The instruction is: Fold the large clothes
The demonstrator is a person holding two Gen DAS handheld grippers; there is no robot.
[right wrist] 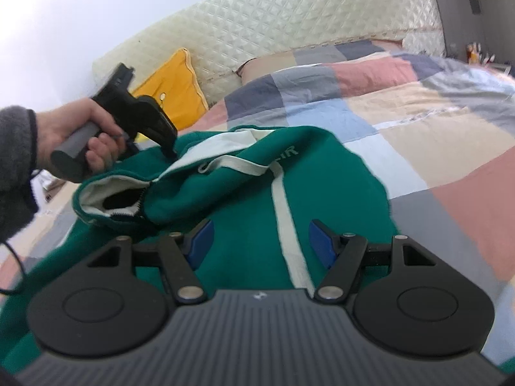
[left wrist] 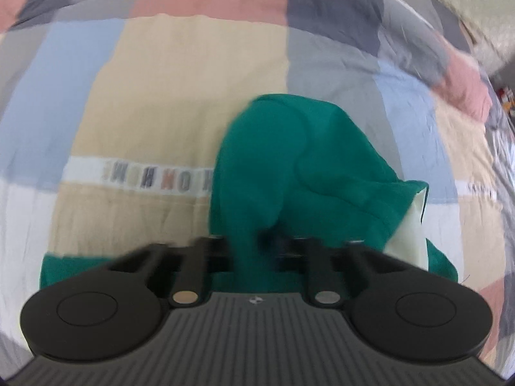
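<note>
Patchwork bedspread [right wrist: 418, 103], quilted cream headboard [right wrist: 289, 16], yellow pillow [right wrist: 173, 90], pale wall [right wrist: 64, 16]

Green jacket [right wrist: 231, 193], white-striped, crumpled on patchwork bed [right wrist: 434, 135]. Right gripper [right wrist: 261, 246] above it, blue pads [right wrist: 200, 244] spread apart. Left gripper [right wrist: 169, 151], hand-held [right wrist: 74, 132], pinching jacket's edge. Yellow pillow [right wrist: 175, 90] behind.
</note>
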